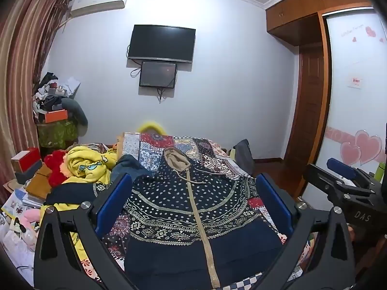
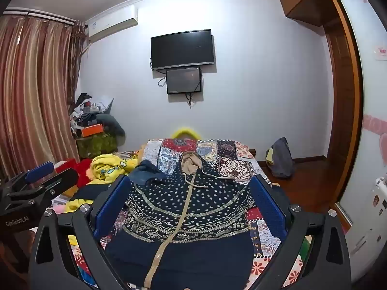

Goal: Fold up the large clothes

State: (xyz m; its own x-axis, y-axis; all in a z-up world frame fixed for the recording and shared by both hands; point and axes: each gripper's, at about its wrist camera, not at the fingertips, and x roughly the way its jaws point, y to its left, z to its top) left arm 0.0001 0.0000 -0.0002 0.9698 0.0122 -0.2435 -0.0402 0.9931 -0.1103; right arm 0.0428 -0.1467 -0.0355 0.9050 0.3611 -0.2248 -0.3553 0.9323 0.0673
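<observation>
A navy hooded jacket (image 1: 193, 207) with a white dotted pattern, a tan zipper and a tan hood lining lies flat on the bed, hood far away. It also shows in the right wrist view (image 2: 188, 207). My left gripper (image 1: 193, 198) is open above its chest, holding nothing. My right gripper (image 2: 191, 200) is open above the same jacket, holding nothing. The right gripper also shows in the left wrist view (image 1: 343, 176), and the left gripper also shows at the left edge of the right wrist view (image 2: 41, 174).
A patchwork bedspread (image 1: 208, 149) covers the bed. A yellow cartoon garment (image 1: 87, 164), a red plush and a blue jeans piece (image 1: 128, 166) lie left of the jacket. Boxes and clutter stand at the left, a wardrobe (image 1: 314, 96) at the right, and a bag (image 2: 280, 159) on the floor.
</observation>
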